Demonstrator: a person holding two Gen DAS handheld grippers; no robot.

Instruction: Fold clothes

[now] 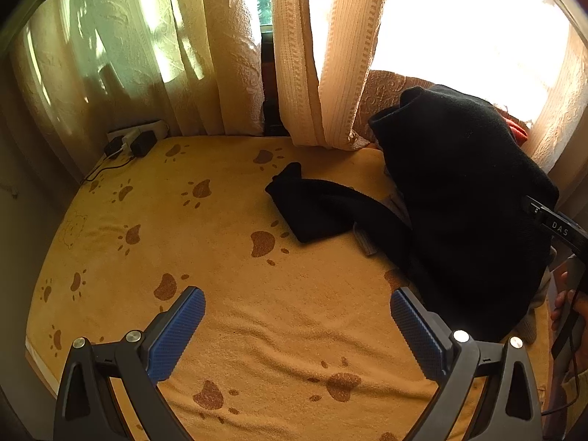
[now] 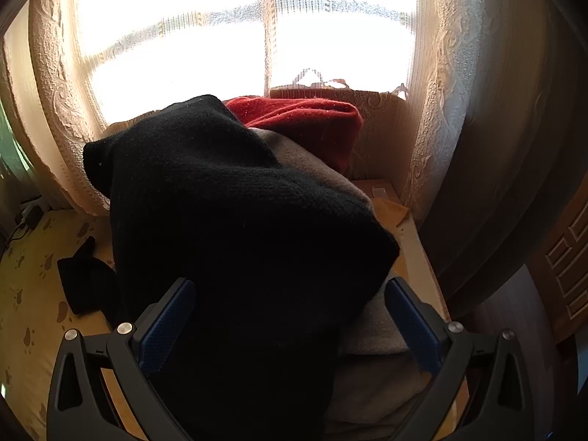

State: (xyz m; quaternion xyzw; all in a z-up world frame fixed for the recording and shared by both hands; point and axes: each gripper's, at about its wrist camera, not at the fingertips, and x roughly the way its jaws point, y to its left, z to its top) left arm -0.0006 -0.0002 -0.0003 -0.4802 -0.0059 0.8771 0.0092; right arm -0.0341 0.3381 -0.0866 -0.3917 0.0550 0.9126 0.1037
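A black knit garment is heaped at the right of a yellow paw-print blanket, and one sleeve trails left across the blanket. My left gripper hovers open over bare blanket, left of the heap, with nothing between its blue pads. In the right wrist view the black garment fills the middle. My right gripper stands wide open with this cloth bulging up between its fingers. I see no pinch on it. Under the black garment lie a grey-beige garment and a red one.
Cream curtains hang along the far edge before a bright window. A power strip with black chargers sits at the far left corner. A person's hand shows at the right edge. A cardboard edge and a wooden door are to the right.
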